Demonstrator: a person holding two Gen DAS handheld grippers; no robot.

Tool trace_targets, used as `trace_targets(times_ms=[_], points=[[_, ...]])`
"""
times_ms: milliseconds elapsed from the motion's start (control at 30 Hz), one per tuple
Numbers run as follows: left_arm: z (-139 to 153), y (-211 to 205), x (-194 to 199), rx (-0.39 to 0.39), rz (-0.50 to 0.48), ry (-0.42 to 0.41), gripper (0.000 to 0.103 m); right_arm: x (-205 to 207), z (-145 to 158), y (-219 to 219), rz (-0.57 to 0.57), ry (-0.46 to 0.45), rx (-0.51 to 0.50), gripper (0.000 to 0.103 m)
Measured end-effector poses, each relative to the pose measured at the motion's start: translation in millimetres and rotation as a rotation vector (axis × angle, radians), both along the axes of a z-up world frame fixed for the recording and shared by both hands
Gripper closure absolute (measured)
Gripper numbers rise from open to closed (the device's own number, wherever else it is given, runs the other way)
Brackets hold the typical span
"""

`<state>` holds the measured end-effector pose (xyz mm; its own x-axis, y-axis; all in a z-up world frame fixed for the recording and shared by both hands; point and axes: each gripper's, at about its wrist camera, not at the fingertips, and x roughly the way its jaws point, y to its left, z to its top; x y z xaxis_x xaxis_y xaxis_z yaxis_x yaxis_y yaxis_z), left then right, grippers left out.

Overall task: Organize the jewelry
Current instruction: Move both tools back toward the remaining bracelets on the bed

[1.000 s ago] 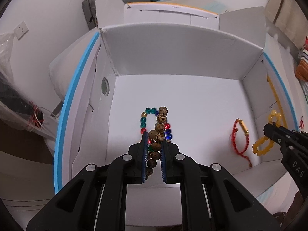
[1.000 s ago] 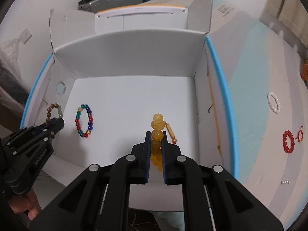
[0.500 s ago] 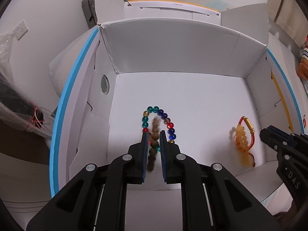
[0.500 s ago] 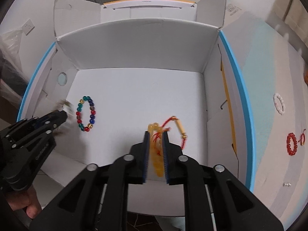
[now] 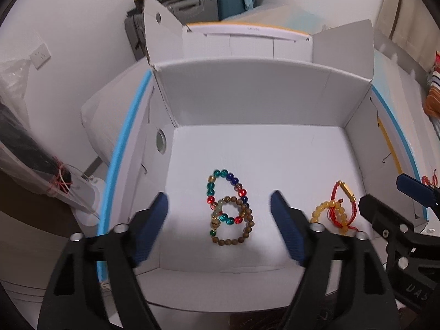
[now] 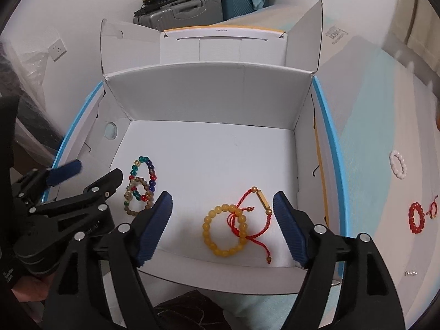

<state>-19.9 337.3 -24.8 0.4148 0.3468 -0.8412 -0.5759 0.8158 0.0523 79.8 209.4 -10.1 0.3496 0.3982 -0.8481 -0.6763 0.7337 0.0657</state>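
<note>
An open white cardboard box (image 5: 261,99) (image 6: 209,90) holds the jewelry. A brown wooden bead bracelet (image 5: 247,231) (image 6: 130,209) lies on its floor, overlapping a multicoloured glass bead bracelet (image 5: 220,181) (image 6: 150,169). To the right a yellow bead bracelet (image 6: 220,247) (image 5: 324,209) lies across a red cord bracelet with a gold tube (image 6: 262,199) (image 5: 347,189). My left gripper (image 5: 220,225) is open and empty above the brown bracelet. My right gripper (image 6: 222,225) is open and empty above the yellow one.
Outside the box, on the pale teal surface to the right, lie a white bead bracelet (image 6: 398,164), a red bead bracelet (image 6: 416,217), a small red cord piece (image 6: 433,210) and a tiny silver item (image 6: 411,273). Suitcases (image 6: 192,5) stand behind the box.
Both grippers have opened and pulled back. The brown bracelet dropped from the left onto the multicoloured one; the yellow bracelet dropped from the right onto the red cord one.
</note>
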Motion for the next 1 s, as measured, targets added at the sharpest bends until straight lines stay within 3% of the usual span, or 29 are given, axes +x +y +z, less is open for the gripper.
trace_targets(times_ms=[100,300,433,1000], points=[[5.8,-4.1,-0.3,0.023,0.003,-0.004,0.017,-1.3,6.2,-6.0,-0.014,-0.014,0.020,0.019],[14.6,-10.4,-0.8,0.038,0.007,-0.022,0.012,0.8,16.7,-18.3,-0.055,-0.047,0.045,0.008],[19.9,-19.6,1.7,0.061,-0.004,-0.024,0.006,2.6,23.3,-26.9,-0.074,-0.071,0.059,0.008],[34.3,-74.8,29.2,0.086,-0.085,-0.043,0.006,26.8,45.8,-90.4,-0.192,-0.113,0.079,0.008]])
